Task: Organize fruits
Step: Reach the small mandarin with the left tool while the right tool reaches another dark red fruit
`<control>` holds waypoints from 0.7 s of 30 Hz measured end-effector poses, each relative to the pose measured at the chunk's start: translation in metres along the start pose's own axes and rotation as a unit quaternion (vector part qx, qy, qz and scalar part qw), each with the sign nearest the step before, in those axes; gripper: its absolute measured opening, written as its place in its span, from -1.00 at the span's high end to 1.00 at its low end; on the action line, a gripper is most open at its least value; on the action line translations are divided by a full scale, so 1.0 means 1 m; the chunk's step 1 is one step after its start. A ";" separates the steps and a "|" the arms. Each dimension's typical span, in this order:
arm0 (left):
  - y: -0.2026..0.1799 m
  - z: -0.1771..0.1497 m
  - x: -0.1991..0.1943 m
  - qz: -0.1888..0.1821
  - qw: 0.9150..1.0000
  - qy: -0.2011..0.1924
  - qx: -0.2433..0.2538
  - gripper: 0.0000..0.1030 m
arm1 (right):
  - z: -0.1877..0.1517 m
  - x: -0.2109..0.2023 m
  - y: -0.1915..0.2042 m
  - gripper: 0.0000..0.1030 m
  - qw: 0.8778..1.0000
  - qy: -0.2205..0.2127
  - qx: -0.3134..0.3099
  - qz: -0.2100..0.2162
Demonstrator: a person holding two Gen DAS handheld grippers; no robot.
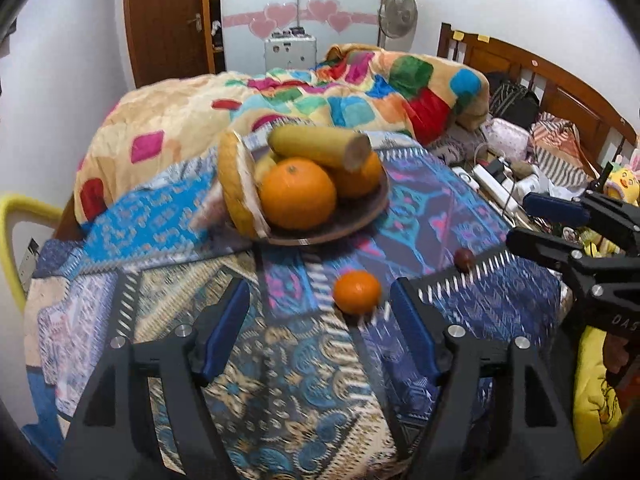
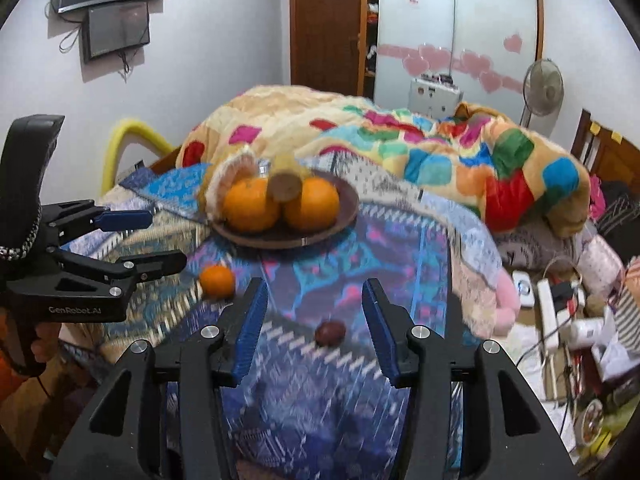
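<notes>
A brown plate (image 1: 360, 216) on the patterned bedspread holds two oranges (image 1: 298, 194), a banana-like yellow fruit (image 1: 320, 146) and a yellow slice at its left rim; it also shows in the right wrist view (image 2: 348, 200). A small orange (image 1: 357, 292) (image 2: 217, 281) lies loose on the cloth in front of the plate. A small dark red fruit (image 1: 464, 259) (image 2: 330, 333) lies to its right. My left gripper (image 1: 320, 316) (image 2: 160, 236) is open and empty, just short of the small orange. My right gripper (image 2: 316, 308) (image 1: 516, 220) is open and empty, with the dark fruit between its fingers' line.
A colourful quilt (image 1: 320, 96) is piled behind the plate. Power strips, cables and clutter (image 2: 560, 312) lie at the bed's right side by a wooden headboard (image 1: 560, 80). A yellow chair frame (image 1: 16, 240) stands at the left. A fan (image 1: 398, 12) stands at the back.
</notes>
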State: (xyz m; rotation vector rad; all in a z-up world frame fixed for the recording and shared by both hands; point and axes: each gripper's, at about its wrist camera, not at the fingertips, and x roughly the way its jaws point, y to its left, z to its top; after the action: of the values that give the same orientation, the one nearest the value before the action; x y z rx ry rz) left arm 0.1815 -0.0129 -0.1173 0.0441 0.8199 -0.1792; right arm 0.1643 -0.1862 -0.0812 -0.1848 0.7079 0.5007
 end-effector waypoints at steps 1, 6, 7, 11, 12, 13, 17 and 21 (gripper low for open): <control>-0.001 -0.002 0.002 -0.002 1.000 0.003 -0.001 -0.41 | -0.005 0.004 -0.002 0.11 1.000 0.006 0.003 -0.001; -0.012 -0.012 0.018 -0.004 1.000 0.021 0.009 -0.41 | -0.023 0.018 -0.011 0.11 0.999 0.035 0.015 -0.005; -0.014 -0.013 0.021 -0.003 1.000 0.022 0.012 -0.41 | -0.026 0.021 -0.012 0.11 0.999 0.040 0.017 -0.006; -0.018 -0.014 0.032 -0.005 1.000 0.026 0.016 -0.41 | -0.032 0.034 -0.016 0.11 0.998 0.054 0.023 -0.005; -0.018 -0.014 0.035 -0.006 0.999 0.027 0.016 -0.41 | -0.033 0.038 -0.017 0.11 0.998 0.059 0.024 -0.003; -0.018 -0.013 0.038 -0.008 0.999 0.028 0.015 -0.41 | -0.034 0.041 -0.017 0.11 0.998 0.062 0.024 -0.001; -0.019 -0.010 0.046 -0.016 0.999 0.031 0.012 -0.31 | -0.035 0.050 -0.017 0.12 0.997 0.067 0.027 0.004; -0.021 -0.009 0.052 -0.024 0.999 0.035 0.012 -0.08 | -0.035 0.051 -0.015 0.38 0.998 0.058 0.018 -0.001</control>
State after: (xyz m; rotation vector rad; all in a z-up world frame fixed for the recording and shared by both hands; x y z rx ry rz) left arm 0.2058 -0.0396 -0.1606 0.0530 0.8886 -0.2332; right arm 0.1841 -0.1913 -0.1413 -0.1828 0.8297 0.4772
